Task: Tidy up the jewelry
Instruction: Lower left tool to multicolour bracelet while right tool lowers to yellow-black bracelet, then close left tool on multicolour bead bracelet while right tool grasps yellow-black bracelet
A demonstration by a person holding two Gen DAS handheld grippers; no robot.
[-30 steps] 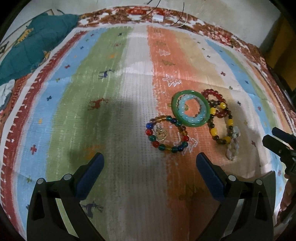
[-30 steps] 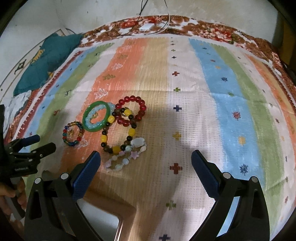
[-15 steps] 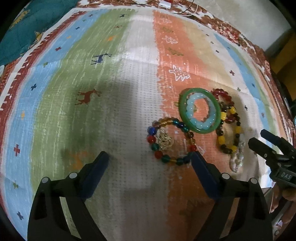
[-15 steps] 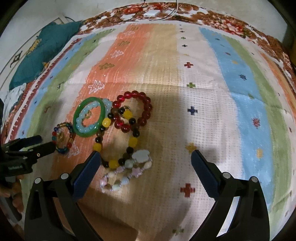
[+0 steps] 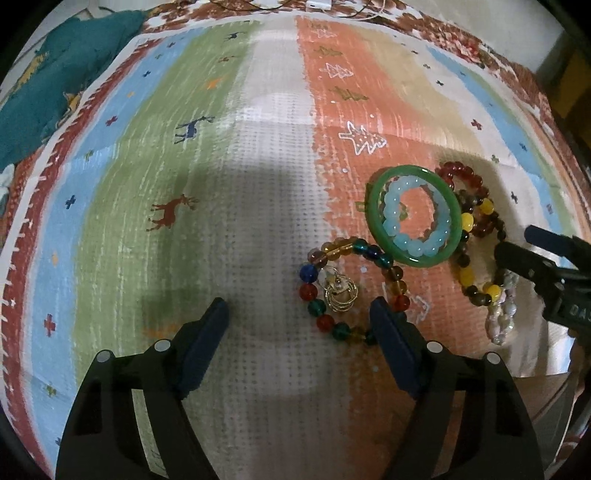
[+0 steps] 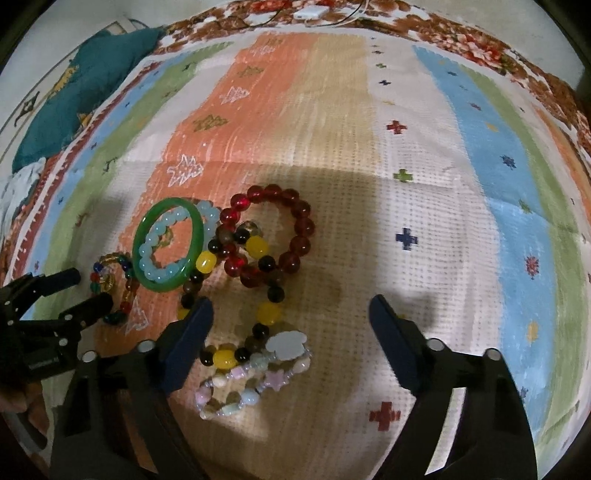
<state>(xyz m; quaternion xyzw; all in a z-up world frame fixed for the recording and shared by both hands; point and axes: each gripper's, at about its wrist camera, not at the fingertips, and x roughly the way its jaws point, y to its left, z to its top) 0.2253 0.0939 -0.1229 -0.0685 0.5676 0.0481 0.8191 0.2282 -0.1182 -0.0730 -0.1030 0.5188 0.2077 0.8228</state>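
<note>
Several bracelets lie bunched on a striped mat [image 5: 184, 192]. A multicoloured bead bracelet [image 5: 308, 293] with a gold charm [image 5: 340, 291] lies partly between the fingers of my left gripper [image 5: 298, 310]. That gripper's jaws are closing, and its right finger covers the bracelet's near edge. A green bangle [image 5: 424, 261] rings a light blue bead bracelet [image 5: 391, 218]. My right gripper [image 6: 290, 306] hangs over a yellow and dark bead bracelet [image 6: 269, 312] and a pastel bracelet [image 6: 258, 369]. Its jaws are closing too, with no pad pressing on a bead. A red bead bracelet [image 6: 303, 221] lies just beyond.
A teal cushion [image 5: 55, 81] lies off the mat at the far left. A white plug with cables [image 5: 317, 4] sits at the far edge. A person's hand [image 6: 22, 398] holds the left gripper [image 6: 86, 290]. The mat's near right edge [image 5: 535, 369] borders bare brown floor.
Both grippers have sunk and come forward toward the bracelets, which now look larger and nearer. Both pairs of jaws have narrowed.
</note>
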